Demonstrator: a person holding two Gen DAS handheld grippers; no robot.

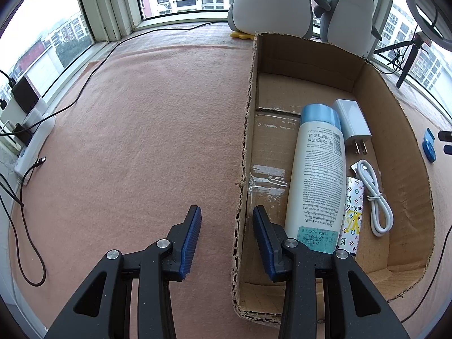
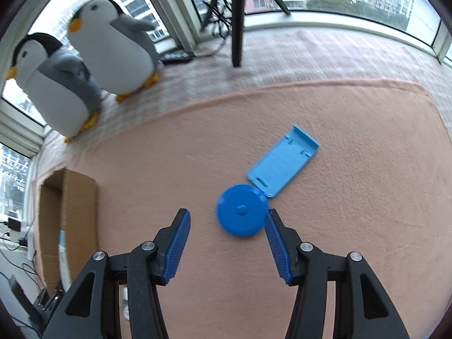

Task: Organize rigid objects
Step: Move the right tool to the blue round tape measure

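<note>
A cardboard box (image 1: 401, 152) lies open on the pink felt mat. Inside it rest a white bottle with a blue cap (image 1: 316, 175), a white charger plug (image 1: 351, 121), a patterned tube (image 1: 351, 214) and a coiled white cable (image 1: 377, 197). My left gripper (image 1: 227, 212) is open, its fingers straddling the box's near left wall, holding nothing. In the right wrist view a blue phone stand (image 2: 278, 169) with a round base (image 2: 241, 210) lies flat on the mat. My right gripper (image 2: 226, 214) is open just before it, the base near the right fingertip. The same stand (image 1: 428, 145) shows beyond the box.
Two plush penguins (image 2: 84, 65) stand by the window behind the box (image 2: 67, 214). A tripod leg (image 2: 237, 19) rises at the back. A power strip (image 1: 34, 144) with plugs and dark cables (image 1: 31, 226) lies along the mat's left edge.
</note>
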